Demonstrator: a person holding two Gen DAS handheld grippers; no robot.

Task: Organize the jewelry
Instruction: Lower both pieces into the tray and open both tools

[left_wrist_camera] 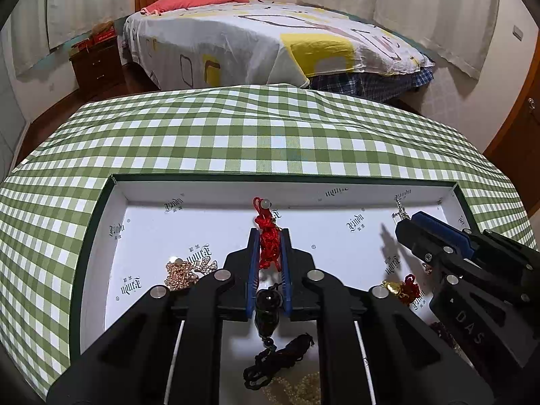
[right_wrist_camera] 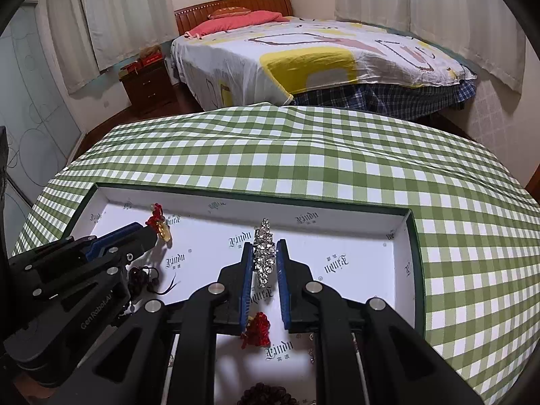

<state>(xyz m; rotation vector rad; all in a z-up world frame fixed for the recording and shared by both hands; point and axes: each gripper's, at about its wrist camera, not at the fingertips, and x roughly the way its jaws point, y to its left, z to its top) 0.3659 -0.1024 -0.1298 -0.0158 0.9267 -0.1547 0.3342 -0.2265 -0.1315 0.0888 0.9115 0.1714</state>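
Left tongs [left_wrist_camera: 270, 253]: clamped on red knotted cord [left_wrist_camera: 268, 243], lengthwise between the fingers.
Right tongs [right_wrist_camera: 265, 263]: clamped on rhinestone chain [right_wrist_camera: 263, 256], lengthwise too.
Tray [left_wrist_camera: 202, 187]: beneath both.

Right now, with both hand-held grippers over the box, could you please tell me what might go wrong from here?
1. The left hand-held gripper clamps only the red knotted cord; its dark pendant hangs loose and may snag the black cord below.
2. The right hand-held gripper pinches the rhinestone piece by its middle, so it could slip or twist.
3. Both work over the same white box, so they may collide.
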